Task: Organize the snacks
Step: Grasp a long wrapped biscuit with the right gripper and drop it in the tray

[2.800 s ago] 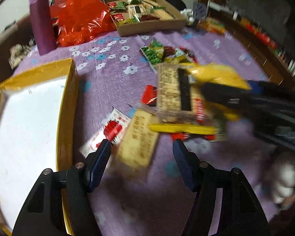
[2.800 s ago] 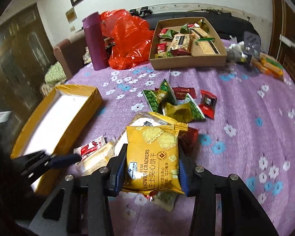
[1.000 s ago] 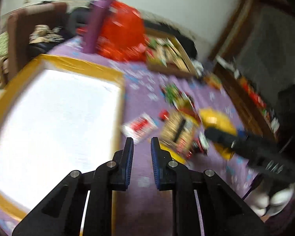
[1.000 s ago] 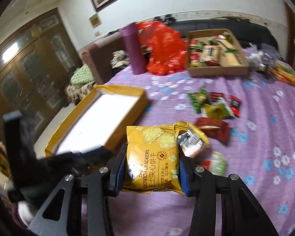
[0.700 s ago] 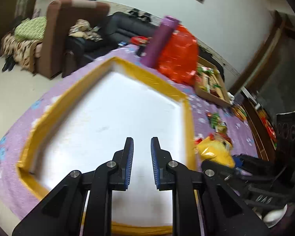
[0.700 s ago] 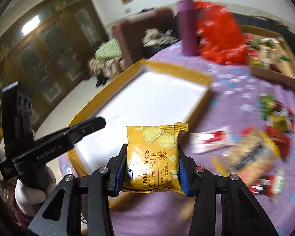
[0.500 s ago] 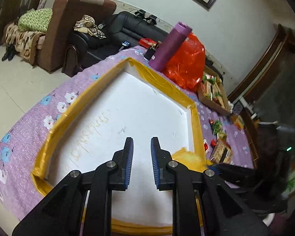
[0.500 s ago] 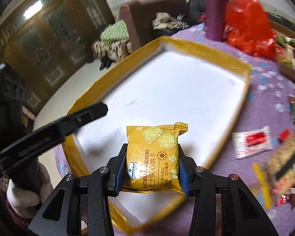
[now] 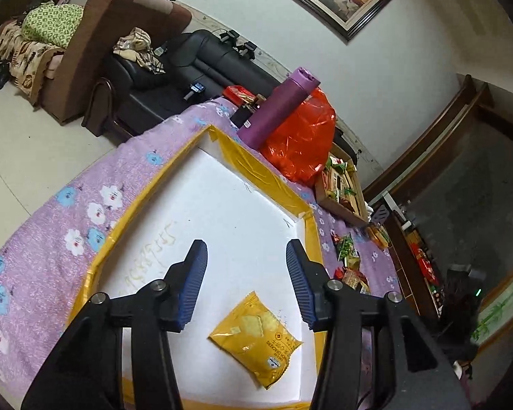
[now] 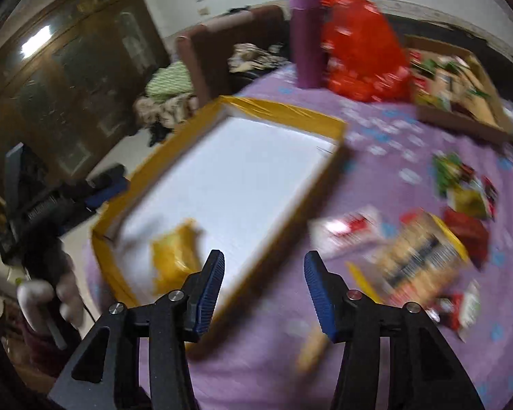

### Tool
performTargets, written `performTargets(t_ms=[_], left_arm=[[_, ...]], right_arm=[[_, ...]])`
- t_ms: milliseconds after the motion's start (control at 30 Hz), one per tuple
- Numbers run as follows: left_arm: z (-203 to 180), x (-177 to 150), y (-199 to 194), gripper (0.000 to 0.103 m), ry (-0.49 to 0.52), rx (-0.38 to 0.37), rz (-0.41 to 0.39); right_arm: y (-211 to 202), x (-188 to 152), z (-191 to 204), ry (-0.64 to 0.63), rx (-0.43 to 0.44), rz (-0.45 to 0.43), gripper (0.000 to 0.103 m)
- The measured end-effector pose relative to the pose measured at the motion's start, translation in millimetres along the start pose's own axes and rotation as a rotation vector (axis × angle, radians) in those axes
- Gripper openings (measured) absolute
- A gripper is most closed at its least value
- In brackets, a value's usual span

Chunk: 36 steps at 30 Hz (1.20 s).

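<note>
A yellow cracker packet (image 9: 256, 336) lies flat on the white floor of the yellow-rimmed box (image 9: 140, 212), near its front corner. My left gripper (image 9: 246, 287) is open and empty, just above and behind the packet. In the right wrist view the packet (image 10: 174, 256) shows blurred in the box (image 10: 284, 111). My right gripper (image 10: 263, 290) is open and empty over the box's near rim and the purple cloth. Loose snacks (image 10: 424, 259) lie on the cloth to the right.
A purple bottle (image 9: 277, 109) and a red plastic bag (image 9: 301, 140) stand behind the box. A cardboard tray of snacks (image 9: 342, 188) sits further back. The table edge drops to the floor on the left, with sofas (image 9: 85, 68) beyond. The left gripper (image 10: 58, 201) shows at the box's left.
My right gripper opened and let go of the yellow cracker packet, which now lies in the box, and it drew back to the right. My left gripper opened from shut.
</note>
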<state>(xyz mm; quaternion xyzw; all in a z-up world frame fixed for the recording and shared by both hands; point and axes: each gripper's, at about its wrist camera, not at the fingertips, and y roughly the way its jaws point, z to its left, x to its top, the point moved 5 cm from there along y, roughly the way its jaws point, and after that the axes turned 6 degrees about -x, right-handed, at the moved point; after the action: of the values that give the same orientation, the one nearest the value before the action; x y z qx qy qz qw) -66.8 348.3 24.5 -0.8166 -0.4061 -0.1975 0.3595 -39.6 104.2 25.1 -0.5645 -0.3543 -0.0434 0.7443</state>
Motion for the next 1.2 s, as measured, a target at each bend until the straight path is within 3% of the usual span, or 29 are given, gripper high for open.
performTargets(t_ms=[200, 267, 300, 400, 533, 600, 700, 767, 867, 933, 1033, 1133, 1200], left_arm=[[-21.1, -15.6, 4.1, 0.047, 0.019, -0.01, 0.028], [-30.2, -20.4, -1.9, 0.047, 0.039, 0.0, 0.027], [-32.4, -21.1, -4.9, 0.047, 0.043, 0.007, 0.022], [-32.0, -21.1, -22.9, 0.047, 0.038, 0.049, -0.015], [-20.0, -17.4, -41.5, 0.049, -0.031, 0.086, -0.063], [-13.3, -14.3, -49.9, 0.061, -0.078, 0.105, -0.091], [-7.4, -11.6, -60.7, 0.068, -0.143, 0.075, -0.123], [-7.0, -11.9, -65.5, 0.069, -0.161, 0.044, -0.132], [-6.1, -14.2, -69.6, 0.071, -0.172, 0.067, -0.131], [-7.7, -16.3, -71.2, 0.071, -0.17, 0.066, -0.124], [-16.9, -17.6, -68.8, 0.071, -0.14, 0.067, -0.112], [-38.8, -23.0, -55.3, 0.071, -0.077, 0.049, -0.07], [-52.4, -27.2, -42.7, 0.071, -0.036, 0.039, -0.031]], right_arm=[[17.6, -40.6, -27.6, 0.056, -0.057, 0.066, 0.048], [31.1, -41.1, -26.9, 0.041, -0.083, 0.087, 0.027], [34.7, -43.9, -27.0, 0.043, -0.077, 0.105, 0.01], [23.1, -46.1, -32.2, 0.072, -0.03, 0.073, 0.009], [-5.3, -25.9, -18.3, 0.063, 0.067, -0.014, 0.009], [-12.7, -10.4, 4.7, 0.029, 0.149, -0.047, 0.009], [0.2, 4.9, 42.6, -0.022, 0.254, -0.024, 0.009], [16.7, 5.6, 70.0, -0.072, 0.273, 0.007, 0.009], [41.7, 11.0, 100.1, -0.089, 0.332, 0.055, 0.014], [37.5, 17.2, 105.6, -0.078, 0.362, 0.04, 0.014], [3.5, 28.8, 90.0, -0.065, 0.364, -0.06, 0.024], [-37.3, 31.7, 33.3, -0.014, 0.247, -0.184, 0.04], [-53.6, 26.0, -10.8, 0.047, 0.176, -0.221, 0.049]])
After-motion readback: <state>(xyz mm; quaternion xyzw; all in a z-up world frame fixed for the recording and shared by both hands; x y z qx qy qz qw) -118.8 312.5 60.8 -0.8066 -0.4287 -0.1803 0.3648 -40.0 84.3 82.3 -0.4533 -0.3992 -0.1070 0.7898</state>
